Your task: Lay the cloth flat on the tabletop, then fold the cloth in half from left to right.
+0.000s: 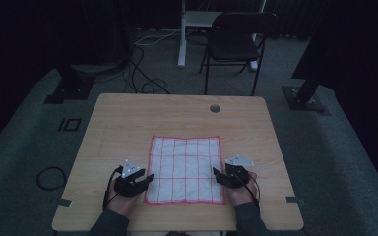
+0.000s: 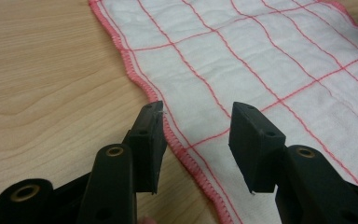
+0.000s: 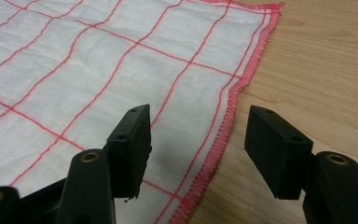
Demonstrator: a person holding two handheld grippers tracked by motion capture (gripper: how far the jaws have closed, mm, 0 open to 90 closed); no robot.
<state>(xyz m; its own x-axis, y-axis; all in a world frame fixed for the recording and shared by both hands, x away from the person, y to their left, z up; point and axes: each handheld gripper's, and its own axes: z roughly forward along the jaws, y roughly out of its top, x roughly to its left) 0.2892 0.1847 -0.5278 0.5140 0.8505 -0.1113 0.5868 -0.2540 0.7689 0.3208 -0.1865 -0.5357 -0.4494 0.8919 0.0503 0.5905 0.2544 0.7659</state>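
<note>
1. While the white cloth (image 1: 185,169) with red grid lines lies flat on the table's (image 1: 128,123) near half, the left gripper (image 1: 145,181) and right gripper (image 1: 218,175) flank it.
2. Both grippers' jaws stand spread, pinching nothing, each pair straddling a red hem.
3. The dim high view hides the fingertips' detail.

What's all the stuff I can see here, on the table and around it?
white woven cloth with a red grid and red stitched hem: one, white and red, spread flat at the near middle of the table.
light wooden table: one, pale wood, centre; a small round hole near its far edge.
black folding chair: one, black, beyond the table.
black cables: several, on the grey floor at the far left.
left hand-held gripper: one, black, jaws open astride the cloth's left hem.
right hand-held gripper: one, black, jaws open astride the right hem.
</note>
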